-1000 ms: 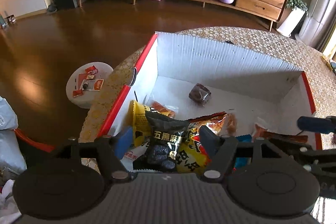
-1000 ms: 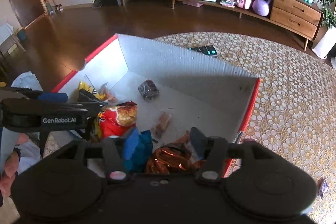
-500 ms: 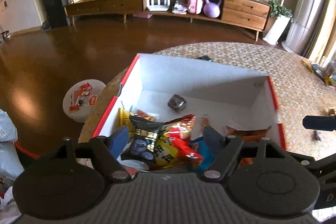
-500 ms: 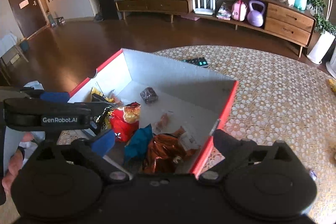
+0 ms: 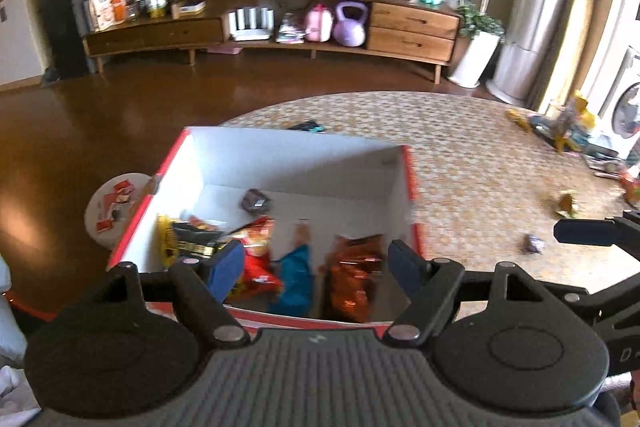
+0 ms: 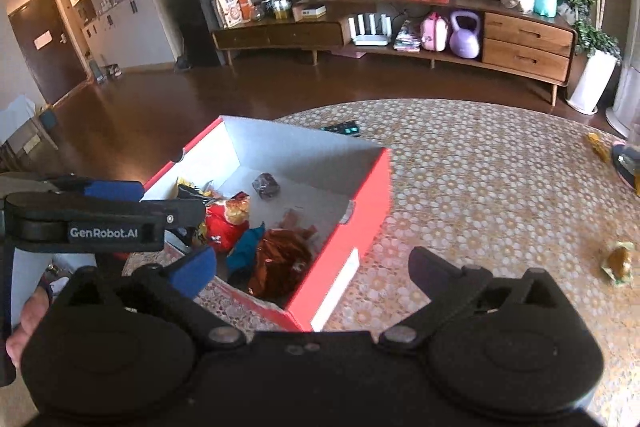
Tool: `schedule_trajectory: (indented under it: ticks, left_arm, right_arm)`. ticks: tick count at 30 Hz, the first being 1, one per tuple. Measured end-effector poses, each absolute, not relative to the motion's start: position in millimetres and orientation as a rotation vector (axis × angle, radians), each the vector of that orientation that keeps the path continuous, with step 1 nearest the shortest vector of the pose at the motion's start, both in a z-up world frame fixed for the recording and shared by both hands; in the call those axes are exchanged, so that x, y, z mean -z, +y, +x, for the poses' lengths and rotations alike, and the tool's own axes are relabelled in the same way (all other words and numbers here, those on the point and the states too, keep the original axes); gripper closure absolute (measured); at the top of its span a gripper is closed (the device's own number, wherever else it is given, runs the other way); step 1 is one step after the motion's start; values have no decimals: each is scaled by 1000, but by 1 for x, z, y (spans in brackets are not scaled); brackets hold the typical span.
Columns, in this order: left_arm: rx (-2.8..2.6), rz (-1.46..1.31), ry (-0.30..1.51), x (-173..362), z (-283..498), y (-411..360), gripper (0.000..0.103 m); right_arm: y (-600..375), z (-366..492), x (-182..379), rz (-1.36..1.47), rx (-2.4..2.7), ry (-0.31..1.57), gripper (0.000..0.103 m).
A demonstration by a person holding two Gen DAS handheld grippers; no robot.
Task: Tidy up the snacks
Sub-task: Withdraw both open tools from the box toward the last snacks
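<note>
The box (image 6: 340,211) sits on the table (image 6: 480,187), holding the snacks: a red bag (image 6: 224,223), a blue pack (image 6: 246,247), an orange bag (image 6: 280,259) and a dark sweet (image 6: 266,185). Both hand-held grippers, left (image 5: 316,263) and right (image 6: 312,267), hang spread and empty just short of the box. Two more snacks (image 6: 618,261) (image 5: 532,243) lie on the table right of the box.

both hand-held grippers, left (image 5: 316,263) and right (image 6: 312,267), spread wide, empty
</note>
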State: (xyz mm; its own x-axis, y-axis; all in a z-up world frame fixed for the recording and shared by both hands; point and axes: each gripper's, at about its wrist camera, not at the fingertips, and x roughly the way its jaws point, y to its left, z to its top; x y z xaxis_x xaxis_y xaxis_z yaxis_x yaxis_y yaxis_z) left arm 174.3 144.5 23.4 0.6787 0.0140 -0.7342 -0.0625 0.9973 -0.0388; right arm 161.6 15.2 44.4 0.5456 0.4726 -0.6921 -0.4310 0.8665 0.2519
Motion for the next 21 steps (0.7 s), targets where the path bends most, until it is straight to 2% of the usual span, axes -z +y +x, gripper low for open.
schedule_trajectory:
  ticks: [8,10,12,21]
  left_arm:
    - [66,-30,807,-25,172,83,19]
    - [96,-20,797,-22,174,63,10]
    - [123,-24,792,-19,177,48,6]
    - [181,-24,834,4,201,-25,5]
  right_arm:
    - [-47,153,-44,74,-448,844,0]
    - [-66,152,-42,73,-420,849,0]
    - [-83,151,-39,70,-396,852,0]
    - [-167,167,-27,87,-253,873,0]
